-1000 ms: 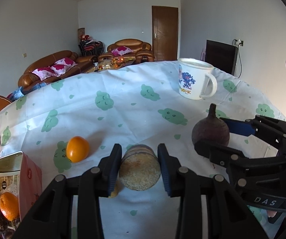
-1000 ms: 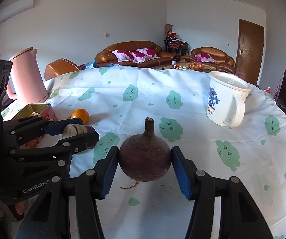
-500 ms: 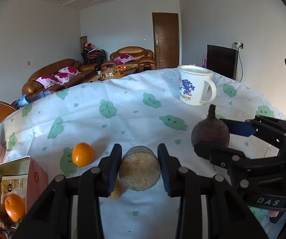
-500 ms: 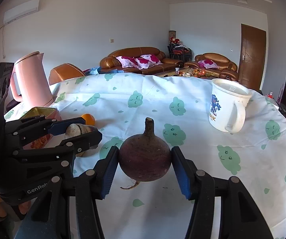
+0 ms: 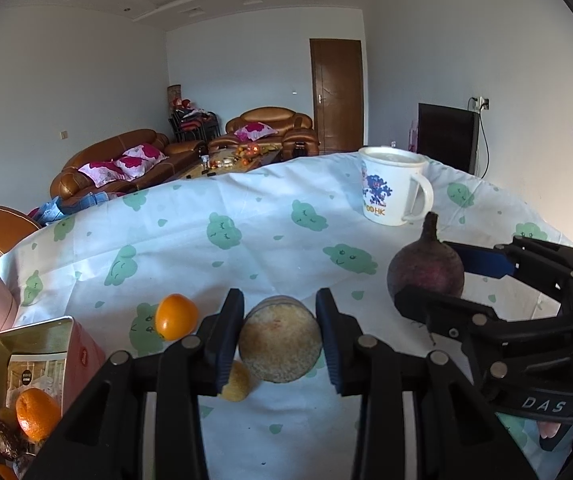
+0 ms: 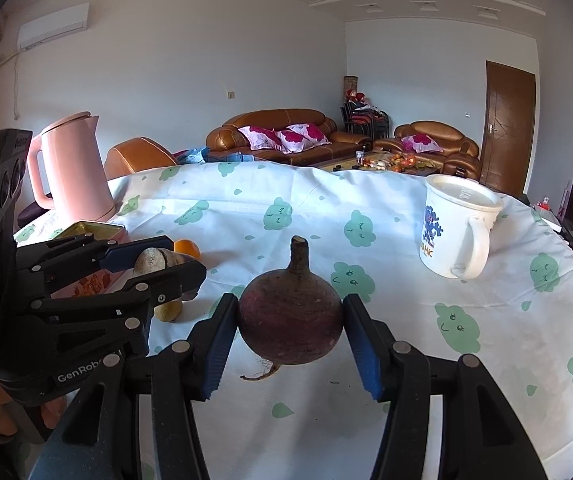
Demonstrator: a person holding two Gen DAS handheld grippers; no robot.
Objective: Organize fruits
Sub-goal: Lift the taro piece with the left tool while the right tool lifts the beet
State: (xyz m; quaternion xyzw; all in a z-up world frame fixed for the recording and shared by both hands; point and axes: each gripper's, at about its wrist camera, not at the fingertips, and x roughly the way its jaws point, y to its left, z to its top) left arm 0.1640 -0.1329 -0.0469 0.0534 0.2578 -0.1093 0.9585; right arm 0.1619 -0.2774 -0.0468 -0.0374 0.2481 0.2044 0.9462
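Note:
My left gripper [image 5: 280, 338] is shut on a round tan fruit with a cut pale face [image 5: 280, 344], held above the tablecloth; it also shows in the right wrist view [image 6: 152, 260]. My right gripper [image 6: 290, 332] is shut on a dark purple bulb with a stem [image 6: 291, 320], also seen in the left wrist view [image 5: 426, 268]. A loose orange [image 5: 176, 317] lies on the cloth left of the left gripper. A small yellow fruit [image 5: 236, 380] lies under the left fingers. An open tin [image 5: 26, 344] at lower left holds an orange [image 5: 36, 420].
A white printed mug [image 5: 392, 190] stands at the back right of the table, also in the right wrist view [image 6: 456, 226]. A pink kettle [image 6: 72, 172] stands at the left, behind the tin [image 6: 94, 229]. The white tablecloth with green blobs [image 6: 406, 340] covers the table.
Both grippers have risen with their fruits still held; the table and the tin look lower and farther in both views. The loose orange has not moved.

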